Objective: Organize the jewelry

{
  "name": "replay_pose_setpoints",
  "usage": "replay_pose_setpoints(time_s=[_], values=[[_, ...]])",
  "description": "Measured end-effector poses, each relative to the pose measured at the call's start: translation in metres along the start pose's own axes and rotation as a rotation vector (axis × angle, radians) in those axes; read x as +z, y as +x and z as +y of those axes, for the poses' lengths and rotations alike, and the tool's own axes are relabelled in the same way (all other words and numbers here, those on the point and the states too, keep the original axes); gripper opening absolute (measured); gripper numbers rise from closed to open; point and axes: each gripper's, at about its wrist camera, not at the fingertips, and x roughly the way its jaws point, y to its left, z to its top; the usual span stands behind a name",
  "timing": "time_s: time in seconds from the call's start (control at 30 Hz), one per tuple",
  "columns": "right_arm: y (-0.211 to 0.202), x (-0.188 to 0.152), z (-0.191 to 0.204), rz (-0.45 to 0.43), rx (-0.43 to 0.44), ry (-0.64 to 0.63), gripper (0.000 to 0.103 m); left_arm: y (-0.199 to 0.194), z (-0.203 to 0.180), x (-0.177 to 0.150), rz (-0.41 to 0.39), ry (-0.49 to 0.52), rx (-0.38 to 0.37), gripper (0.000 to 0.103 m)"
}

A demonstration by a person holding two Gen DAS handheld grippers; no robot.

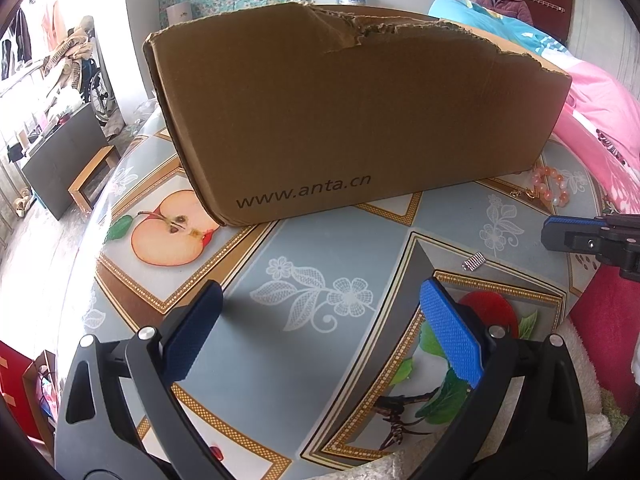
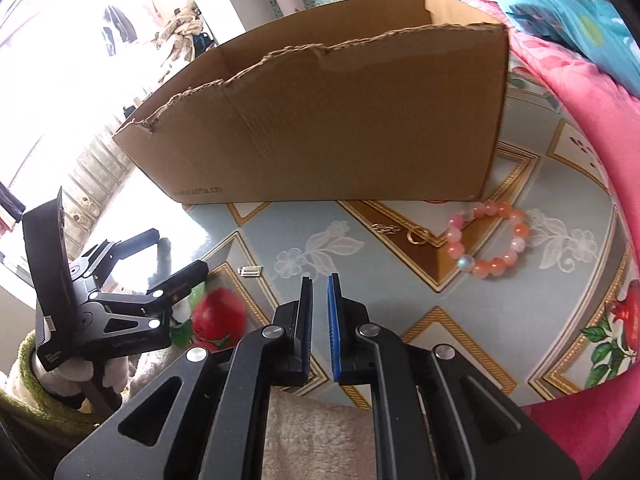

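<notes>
A: Where's the jewelry?
B: On the table (image 2: 280, 216), by the right end of the box (image 2: 320, 120). The bead bracelet (image 2: 490, 239) lies flat just in front of that corner, a gold ring (image 2: 417, 236) and a small gold charm (image 2: 385, 229) just left of it (none touching the box).
A: And the silver piece?
B: The clip (image 2: 250, 270) lies apart, nearer the tools, between them.
A: The tools?
B: The left tool (image 1: 320, 332) stands wide apart, holding nothing, over the patterned cloth. The right tool (image 2: 319, 320) has its blue pads nearly together, a narrow gap showing, nothing between.
</notes>
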Motion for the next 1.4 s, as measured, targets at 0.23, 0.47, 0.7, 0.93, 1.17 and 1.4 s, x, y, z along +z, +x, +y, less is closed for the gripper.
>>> replay_pose_setpoints(time_s=[0.23,0.47,0.7,0.93,1.17,1.4], values=[[-0.017,0.008,-0.034,-0.066,-0.078,0.037,0.008,0.000,-0.001,0.001,0.008,-0.001,0.001,0.096],[-0.003,0.008,-0.045,-0.047,-0.090,0.029,0.008,0.001,-0.002,0.002,0.013,-0.004,0.007,0.096],[0.002,0.004,-0.074,-0.066,-0.151,0.121,0.008,0.002,-0.004,0.002,0.012,-0.003,0.009,0.096],[0.001,0.004,-0.088,-0.079,-0.135,0.163,0.008,0.003,-0.004,0.001,0.013,0.009,0.002,0.096],[0.006,-0.003,-0.068,-0.079,-0.064,0.120,0.009,-0.018,-0.023,0.002,-0.056,0.091,-0.088,0.095],[0.017,-0.005,-0.055,-0.058,0.004,0.098,0.009,-0.020,-0.051,0.006,-0.047,0.198,-0.221,0.053]])
